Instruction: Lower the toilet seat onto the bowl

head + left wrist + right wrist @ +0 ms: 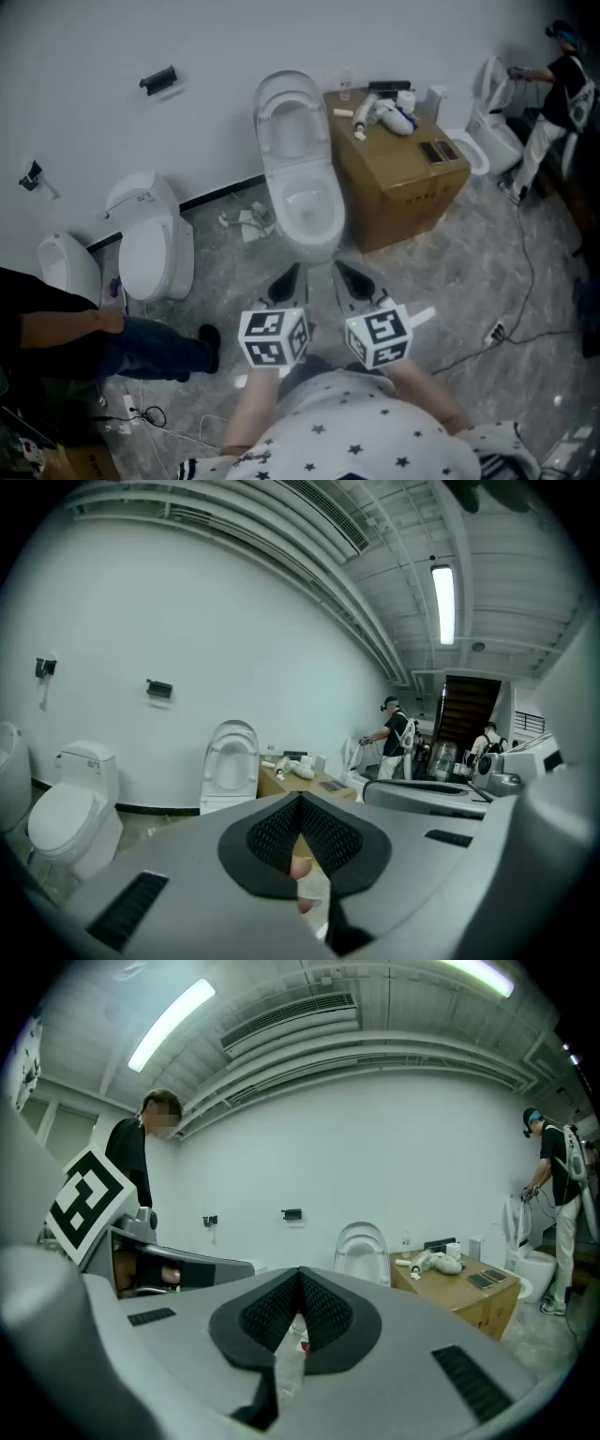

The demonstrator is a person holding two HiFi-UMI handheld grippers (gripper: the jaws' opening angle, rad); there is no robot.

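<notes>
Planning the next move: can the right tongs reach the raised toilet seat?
Probably yes: the right tongs, shut, are near the bowl, nothing stands between them and the seat; the cardboard box stands aside.

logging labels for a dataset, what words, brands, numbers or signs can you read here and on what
No text here can be read.
Cardboard box: dark print on its side, too blurred to read.
Closed toilet on the left: small mark on its tank, too small to read.
Marker cubes: black-and-white square patterns only, no words or numbers.
</notes>
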